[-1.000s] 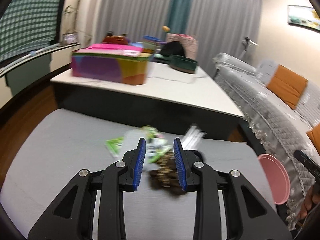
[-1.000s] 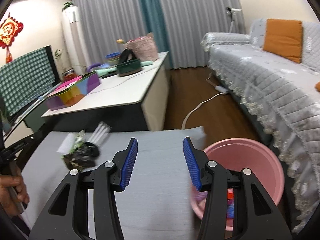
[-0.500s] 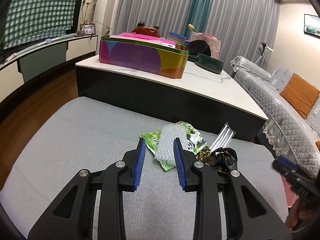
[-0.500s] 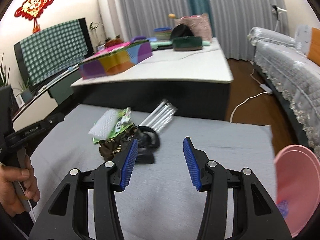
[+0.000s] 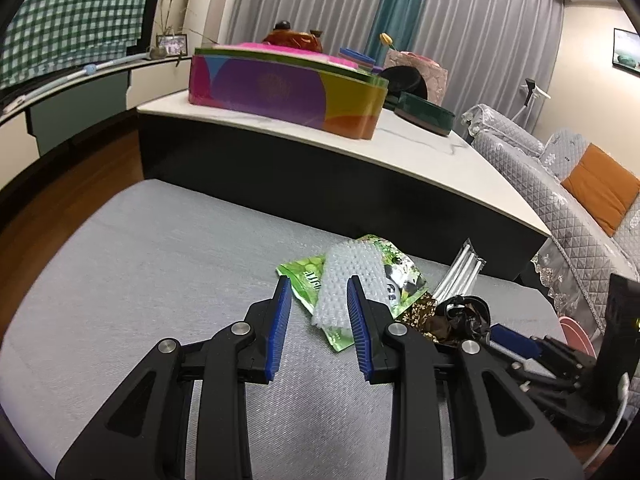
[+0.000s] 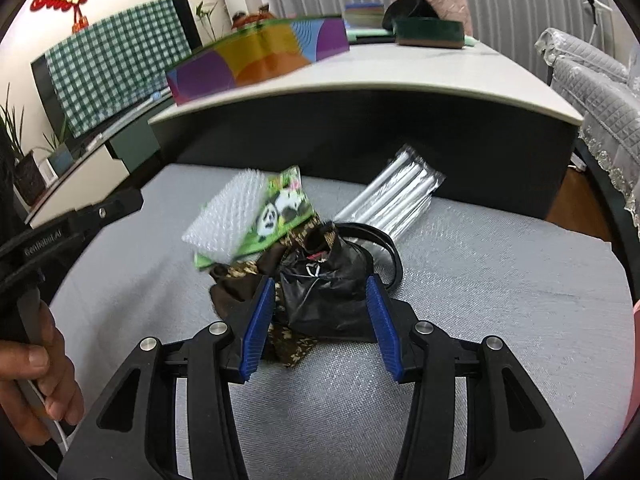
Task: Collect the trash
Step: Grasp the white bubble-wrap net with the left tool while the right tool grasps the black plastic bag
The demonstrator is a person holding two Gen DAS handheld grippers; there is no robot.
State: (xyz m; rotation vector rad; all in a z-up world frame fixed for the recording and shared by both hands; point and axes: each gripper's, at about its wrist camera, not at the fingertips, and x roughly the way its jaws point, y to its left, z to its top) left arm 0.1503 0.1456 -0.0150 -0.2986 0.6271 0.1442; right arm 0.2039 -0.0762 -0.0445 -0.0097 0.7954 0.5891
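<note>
A small pile of trash lies on a grey mat [image 5: 160,260]: a sheet of bubble wrap [image 5: 352,276], a green panda snack wrapper [image 5: 304,280], a packet of white straws [image 5: 460,272], a brown patterned wrapper [image 6: 236,280] and a crumpled black plastic bag [image 6: 324,292]. My left gripper [image 5: 318,292] is open, its tips just short of the bubble wrap's near end. My right gripper [image 6: 320,284] is open and straddles the black bag without pressing on it. In the left wrist view the right gripper [image 5: 516,344] comes in from the right, beside the bag [image 5: 464,316].
A pink bin [image 5: 576,336] stands off the mat's right edge. Behind the mat is a low white-topped table [image 5: 440,160] with a colourful box [image 5: 280,92] and a green bowl [image 5: 424,112]. A grey sofa [image 5: 560,184] runs along the right. A hand [image 6: 32,380] holds the left gripper.
My right gripper swung left from the pink bin and down over the black bag. My left gripper shifted left off the brown wrapper and sank towards the bubble wrap. Both stayed open.
</note>
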